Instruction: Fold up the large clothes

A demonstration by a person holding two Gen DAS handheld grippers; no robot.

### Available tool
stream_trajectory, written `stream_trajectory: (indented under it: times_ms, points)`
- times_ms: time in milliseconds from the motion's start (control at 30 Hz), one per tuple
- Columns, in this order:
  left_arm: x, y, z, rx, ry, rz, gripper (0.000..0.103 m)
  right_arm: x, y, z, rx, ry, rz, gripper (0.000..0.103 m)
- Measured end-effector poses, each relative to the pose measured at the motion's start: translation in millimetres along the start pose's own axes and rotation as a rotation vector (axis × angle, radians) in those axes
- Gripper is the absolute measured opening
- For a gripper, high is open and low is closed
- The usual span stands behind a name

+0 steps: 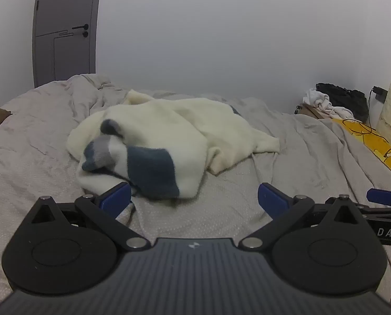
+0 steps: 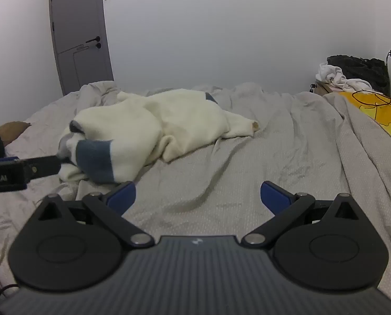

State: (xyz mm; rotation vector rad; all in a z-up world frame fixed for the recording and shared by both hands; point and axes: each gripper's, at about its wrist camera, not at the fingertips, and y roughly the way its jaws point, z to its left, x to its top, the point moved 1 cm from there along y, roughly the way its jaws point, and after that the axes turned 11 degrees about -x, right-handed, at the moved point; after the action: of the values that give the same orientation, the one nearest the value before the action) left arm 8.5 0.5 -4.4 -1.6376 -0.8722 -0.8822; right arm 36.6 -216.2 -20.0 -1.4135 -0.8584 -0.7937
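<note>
A cream sweater (image 1: 163,136) with blue and grey patches lies crumpled on the bed; it also shows in the right wrist view (image 2: 142,123), left of centre. My left gripper (image 1: 194,199) is open, its blue fingertips just short of the sweater's near blue patch (image 1: 150,170), the left pad beside its edge. My right gripper (image 2: 198,197) is open and empty over bare sheet, to the right of the sweater. The left gripper's body (image 2: 19,170) enters the right wrist view at the left edge. The right gripper's fingertip (image 1: 384,197) shows at the left wrist view's right edge.
The grey wrinkled bed sheet (image 2: 274,157) fills the foreground. A yellow cloth with a cable (image 2: 379,110) lies at the right edge. A nightstand with a black bag (image 2: 360,71) and white cloth stands back right. A grey door (image 2: 79,31) is back left.
</note>
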Motion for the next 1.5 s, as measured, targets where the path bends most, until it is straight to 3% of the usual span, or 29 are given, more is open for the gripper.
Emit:
stream_trajectory:
  times_ms: [1500]
  points:
    - [-4.1, 4.6, -2.3, 0.001, 0.013, 0.028, 0.103, -3.8, 3.5, -2.6, -0.020, 0.013, 0.025, 0.103]
